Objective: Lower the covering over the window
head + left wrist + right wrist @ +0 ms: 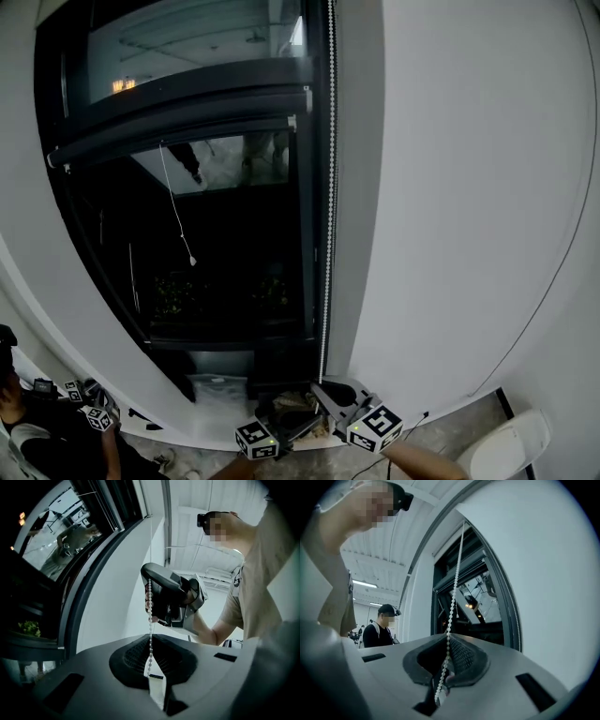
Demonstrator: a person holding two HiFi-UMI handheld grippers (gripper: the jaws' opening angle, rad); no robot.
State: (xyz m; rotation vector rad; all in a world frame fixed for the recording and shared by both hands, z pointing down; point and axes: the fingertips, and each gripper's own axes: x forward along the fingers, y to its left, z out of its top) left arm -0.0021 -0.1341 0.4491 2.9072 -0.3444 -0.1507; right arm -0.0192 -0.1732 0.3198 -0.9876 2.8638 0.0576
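here the left hand-held gripper (151,644) has its jaws drawn narrow and pinched onto the white bead chain (150,616), which runs straight up out of the dark padded jaws. just above it on the same chain, the right hand-held gripper (447,645) is likewise clamped narrow, the beads passing between its mesh-faced pads and hanging slack below them. in the head view both sit low in the picture, their marker cubes side by side, the right one nearer the chain. the chain climbs along the right edge of the window (216,244), close beside the dark frame, where the frame meets the white wall (469,187). the covering (178,127) is rolled high near the top of the window, its bottom bar crossing the upper part of the glass, so most of the dark pane beneath it lies bare. a thin pull cord (176,211) dangles from that bar and ends in a small white knob. a second person (37,441) in dark clothes stands at the lower left, and a pale chair (506,445) shows at the lower right.
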